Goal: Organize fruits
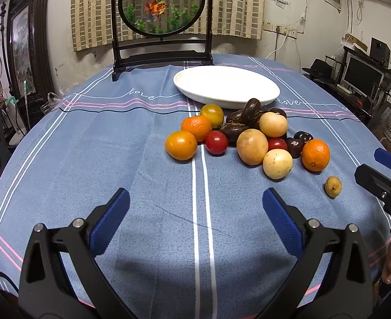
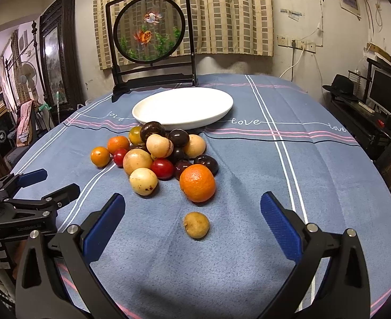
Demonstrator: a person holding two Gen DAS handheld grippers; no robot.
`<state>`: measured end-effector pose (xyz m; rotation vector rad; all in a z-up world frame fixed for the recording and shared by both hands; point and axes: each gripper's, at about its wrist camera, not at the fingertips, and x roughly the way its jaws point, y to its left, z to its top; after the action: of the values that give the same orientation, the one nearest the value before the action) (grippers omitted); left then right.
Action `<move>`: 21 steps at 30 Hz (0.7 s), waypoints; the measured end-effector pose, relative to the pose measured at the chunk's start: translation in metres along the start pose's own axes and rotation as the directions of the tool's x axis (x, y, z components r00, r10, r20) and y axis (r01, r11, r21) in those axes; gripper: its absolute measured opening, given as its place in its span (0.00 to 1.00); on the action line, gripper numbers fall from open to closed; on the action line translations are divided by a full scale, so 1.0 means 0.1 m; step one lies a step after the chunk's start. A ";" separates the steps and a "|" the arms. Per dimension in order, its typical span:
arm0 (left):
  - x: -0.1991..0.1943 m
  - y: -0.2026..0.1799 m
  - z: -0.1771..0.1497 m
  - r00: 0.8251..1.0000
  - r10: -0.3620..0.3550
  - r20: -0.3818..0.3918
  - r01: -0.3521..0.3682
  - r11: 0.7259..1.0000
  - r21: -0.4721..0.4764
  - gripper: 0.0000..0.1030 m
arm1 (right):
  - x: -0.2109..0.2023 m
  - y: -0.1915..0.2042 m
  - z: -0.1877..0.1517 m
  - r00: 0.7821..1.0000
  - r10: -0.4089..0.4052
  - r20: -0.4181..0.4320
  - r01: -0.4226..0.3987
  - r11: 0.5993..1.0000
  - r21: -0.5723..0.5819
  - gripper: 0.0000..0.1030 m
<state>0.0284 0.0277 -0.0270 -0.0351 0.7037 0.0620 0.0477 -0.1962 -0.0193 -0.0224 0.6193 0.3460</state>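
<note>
A pile of fruit (image 1: 248, 135) lies on the blue tablecloth: oranges, red tomatoes, pale yellow fruits and dark purple ones; it also shows in the right wrist view (image 2: 158, 156). An empty white oval plate (image 1: 226, 85) (image 2: 182, 107) sits just behind the pile. A small yellow-brown fruit (image 1: 333, 186) (image 2: 196, 225) lies apart, in front of an orange (image 2: 197, 183). My left gripper (image 1: 195, 207) is open and empty, short of the pile. My right gripper (image 2: 192, 210) is open and empty, its fingers either side of the small fruit and not touching it.
A black-framed round goldfish screen (image 1: 161, 2) (image 2: 149, 28) stands at the table's far edge behind the plate. The right gripper shows at the left view's right edge (image 1: 381, 170), the left gripper at the right view's left edge (image 2: 44, 186). Furniture surrounds the table.
</note>
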 end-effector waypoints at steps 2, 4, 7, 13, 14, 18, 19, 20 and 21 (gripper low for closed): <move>0.00 -0.01 0.00 1.000 0.001 0.000 -0.001 1.000 0.004 0.98 | -0.01 0.00 0.00 1.000 0.000 0.003 0.000 1.000 -0.003 0.99; 0.00 -0.01 0.00 1.000 0.000 0.000 0.000 1.000 0.006 0.98 | -0.01 0.02 0.01 1.000 0.000 0.005 0.000 1.000 -0.004 0.99; 0.01 0.00 0.00 1.000 -0.001 -0.002 0.001 1.000 0.005 0.98 | 0.00 0.03 0.01 1.000 0.004 0.004 -0.004 1.000 -0.004 0.99; 0.02 0.00 -0.02 1.000 0.004 -0.003 -0.004 1.000 0.006 0.98 | 0.01 0.05 0.01 1.000 0.008 0.002 -0.008 1.000 -0.004 0.99; 0.02 -0.01 -0.02 1.000 0.005 -0.003 -0.005 1.000 0.006 0.98 | 0.01 0.05 0.01 1.000 0.010 0.003 -0.010 1.000 -0.005 0.99; 0.02 -0.01 -0.02 1.000 0.007 -0.005 -0.007 1.000 0.007 0.98 | -0.01 0.09 0.00 1.000 0.015 0.011 -0.014 1.000 -0.012 0.99; 0.02 -0.01 -0.03 1.000 0.007 -0.005 -0.007 1.000 0.007 0.98 | -0.01 0.10 0.00 1.000 0.016 0.012 -0.016 1.000 -0.014 0.99; 0.02 -0.01 -0.03 1.000 0.008 -0.006 -0.007 1.000 0.007 0.98 | -0.01 0.10 0.00 1.000 0.017 0.013 -0.017 1.000 -0.014 0.99; 0.02 -0.01 -0.03 1.000 0.006 -0.006 -0.006 1.000 0.007 0.98 | -0.01 0.10 -0.01 1.000 0.019 0.013 -0.019 1.000 -0.014 0.99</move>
<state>0.0281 0.0268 -0.0303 -0.0264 0.7098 0.0654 0.0431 -0.1876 -0.0184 -0.0279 0.6044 0.3686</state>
